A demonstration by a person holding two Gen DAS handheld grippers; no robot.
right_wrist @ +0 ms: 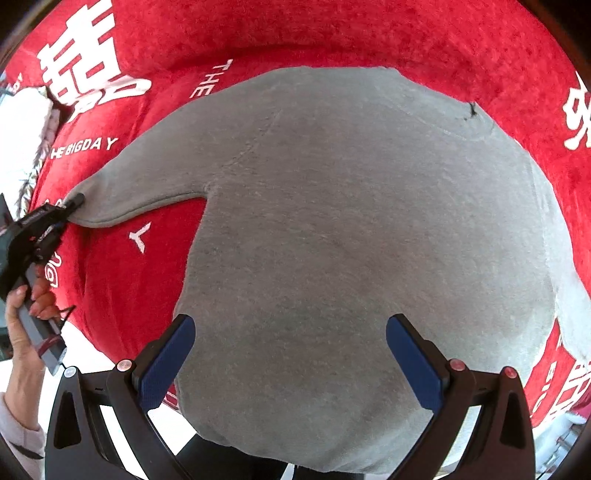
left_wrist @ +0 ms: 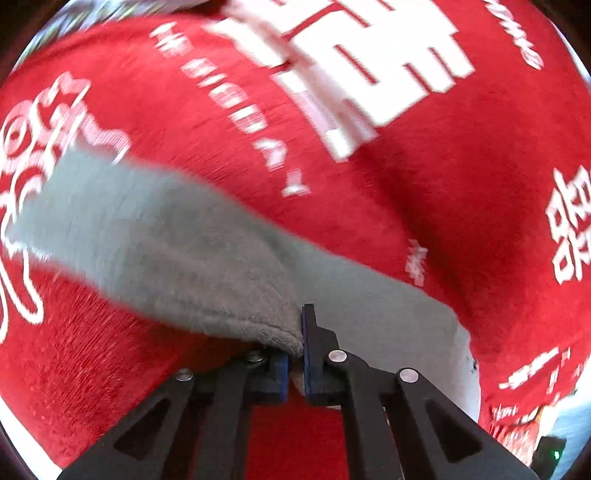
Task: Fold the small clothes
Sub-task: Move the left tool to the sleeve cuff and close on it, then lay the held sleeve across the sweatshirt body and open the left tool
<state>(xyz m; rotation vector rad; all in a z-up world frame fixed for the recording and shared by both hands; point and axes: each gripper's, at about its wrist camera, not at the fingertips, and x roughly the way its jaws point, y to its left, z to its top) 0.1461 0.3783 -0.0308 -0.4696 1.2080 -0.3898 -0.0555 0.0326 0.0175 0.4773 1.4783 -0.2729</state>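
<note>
Light: bright, even, daylight-like in both views; no hard glare.
Shadows: soft dark fold in the red cloth (left_wrist: pixel 424 192) in the left wrist view; faint shading on the grey garment (right_wrist: pixel 351 240) between the right gripper's fingers.
Blur: left wrist view heavily motion-smeared, white lettering (left_wrist: pixel 236 107) streaked; right wrist view sharp.
Distortion: strong fisheye bulge, black vignette at corners.
Overexposure: white patches at frame edges washed out.

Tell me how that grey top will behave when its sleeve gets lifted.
Probably floppy: the grey top drapes limply where the left hand-held gripper pinches its sleeve. Likely light. Its fuzzy knit may cling to the red cloth.
</note>
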